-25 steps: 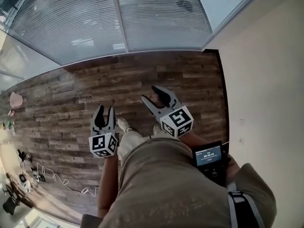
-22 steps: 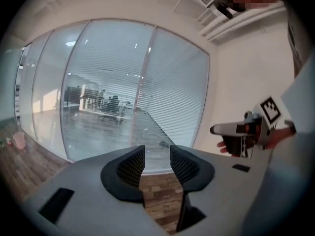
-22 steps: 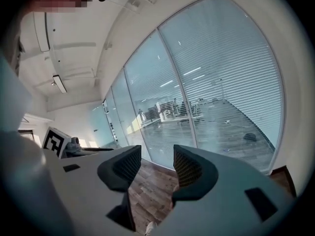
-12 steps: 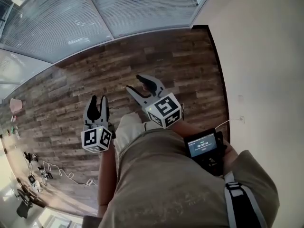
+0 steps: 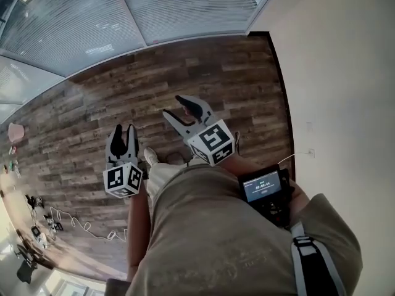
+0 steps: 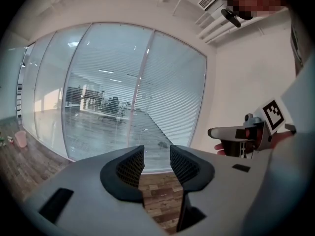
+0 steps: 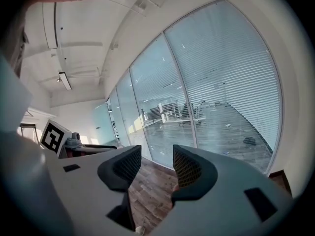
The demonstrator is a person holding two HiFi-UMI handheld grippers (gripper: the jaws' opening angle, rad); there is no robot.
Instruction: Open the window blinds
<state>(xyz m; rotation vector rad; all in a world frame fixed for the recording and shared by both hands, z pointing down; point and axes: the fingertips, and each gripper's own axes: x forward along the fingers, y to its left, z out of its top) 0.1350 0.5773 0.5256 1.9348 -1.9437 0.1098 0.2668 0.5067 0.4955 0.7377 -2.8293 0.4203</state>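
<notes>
White slatted blinds (image 5: pixel 185 5) were seen lowered over the glass, well ahead of the left gripper (image 5: pixel 123 133) and right gripper (image 5: pixel 174 106); both were held empty, jaws apart.

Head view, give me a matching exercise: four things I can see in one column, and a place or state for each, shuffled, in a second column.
Things:
1. window blinds
2. pink bin
3. left gripper
4. small screen device

Places or states:
A. open, nothing between its jaws
B. lit, at the picture's lower right
C. lowered, slats horizontal
D. on the wood floor, far left

Pairs: 1-C, 2-D, 3-A, 4-B
</notes>
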